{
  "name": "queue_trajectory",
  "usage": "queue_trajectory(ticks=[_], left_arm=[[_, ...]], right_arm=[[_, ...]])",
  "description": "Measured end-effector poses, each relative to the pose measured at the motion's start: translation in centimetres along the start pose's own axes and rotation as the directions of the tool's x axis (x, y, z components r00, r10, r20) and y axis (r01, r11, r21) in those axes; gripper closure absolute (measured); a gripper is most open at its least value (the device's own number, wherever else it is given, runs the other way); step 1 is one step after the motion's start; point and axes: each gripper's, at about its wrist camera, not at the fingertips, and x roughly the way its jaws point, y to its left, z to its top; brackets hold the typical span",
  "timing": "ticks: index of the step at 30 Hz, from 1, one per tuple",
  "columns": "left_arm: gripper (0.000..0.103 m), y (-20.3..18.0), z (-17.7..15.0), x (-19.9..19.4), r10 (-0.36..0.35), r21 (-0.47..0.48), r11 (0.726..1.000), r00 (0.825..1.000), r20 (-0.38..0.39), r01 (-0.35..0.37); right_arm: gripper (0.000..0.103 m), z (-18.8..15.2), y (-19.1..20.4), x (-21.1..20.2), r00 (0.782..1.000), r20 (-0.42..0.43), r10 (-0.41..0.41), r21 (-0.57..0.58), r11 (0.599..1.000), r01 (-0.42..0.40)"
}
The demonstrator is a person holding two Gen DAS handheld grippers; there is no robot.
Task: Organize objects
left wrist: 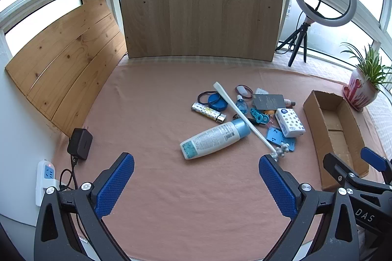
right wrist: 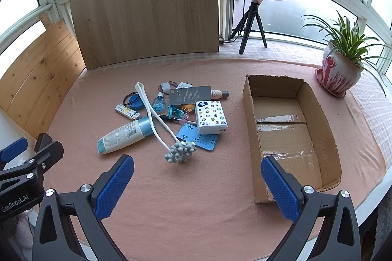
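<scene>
Left gripper [left wrist: 196,183] and right gripper [right wrist: 197,183], both spread wide and empty, hover short of the clutter. Cardboard box [right wrist: 318,114]: right of the pile. Massage stick [right wrist: 156,121] lies across the lotion bottle [right wrist: 122,136], beside the tissue pack [right wrist: 212,116].

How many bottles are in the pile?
3: a large white bottle lying at the pile's near left, a small blue bottle mid-pile, and a small pink bottle at the far right. Others may be hidden.
</scene>
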Motion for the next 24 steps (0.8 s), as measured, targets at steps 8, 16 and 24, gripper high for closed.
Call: queue_trajectory(ticks=[8,16,24], left_arm=[[0.0,-0.25,-0.26,-0.04,0.001,0.002,1.0,1.0,0.002,-0.001],[0.0,-0.81,-0.34,-0.38,0.004,0.003,1.0,1.0,0.006,-0.004],[0.0,-0.76,-0.41,-0.54,0.009,0.002,1.0,1.0,0.009,-0.009]], right_arm=[[0.0,-0.16,-0.02,-0.26,1.0,0.004,-0.008,-0.012,1.0,0.008],[0.0,-0.13,-0.21,-0.37,1.0,0.007,-0.003,-0.014,1.0,0.003],[0.0,-0.28,-0.29,-0.27,1.0,0.003,-0.003,-0.015,1.0,0.003]])
